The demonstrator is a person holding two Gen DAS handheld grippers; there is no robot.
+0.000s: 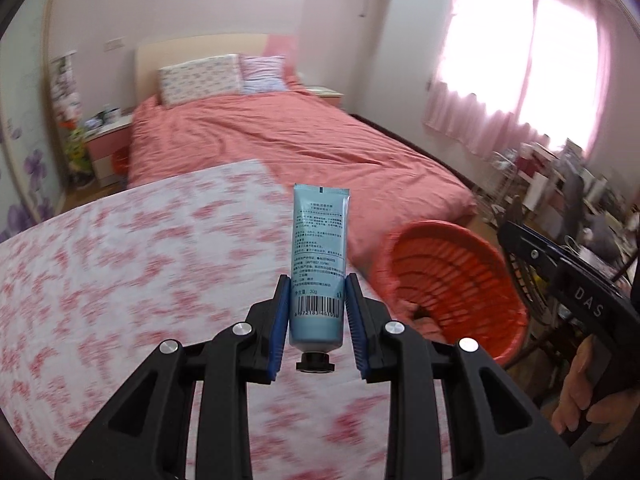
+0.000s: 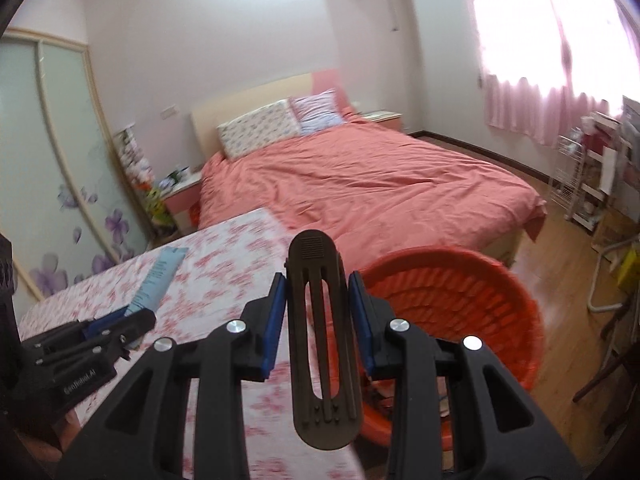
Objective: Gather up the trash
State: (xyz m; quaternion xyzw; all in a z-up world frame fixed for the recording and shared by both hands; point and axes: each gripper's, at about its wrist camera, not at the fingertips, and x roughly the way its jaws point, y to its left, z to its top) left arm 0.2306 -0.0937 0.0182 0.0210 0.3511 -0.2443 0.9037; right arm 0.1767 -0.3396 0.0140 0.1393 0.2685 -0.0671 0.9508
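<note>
Left gripper (image 1: 316, 320) clamps blue tube (image 1: 320, 256) | right gripper (image 2: 318, 320) clamps black clip (image 2: 322, 344) | red basket (image 2: 460, 304): contents unclear

Your left gripper (image 1: 316, 320) has a tube (image 1: 320, 256) clamped between its fingers, cap end toward you, above the table (image 1: 120, 280). To its right, past the table's edge, the basket (image 1: 452, 280) stands on the floor, and your right gripper (image 2: 318, 320) is farther right, gripping a flat slotted clip (image 2: 320, 340) that juts over the table edge beside the basket. Behind the table and basket lies the bed (image 2: 360, 176), pillows (image 2: 260, 128) at its far end, with a nightstand (image 2: 180, 192) left of it.
</note>
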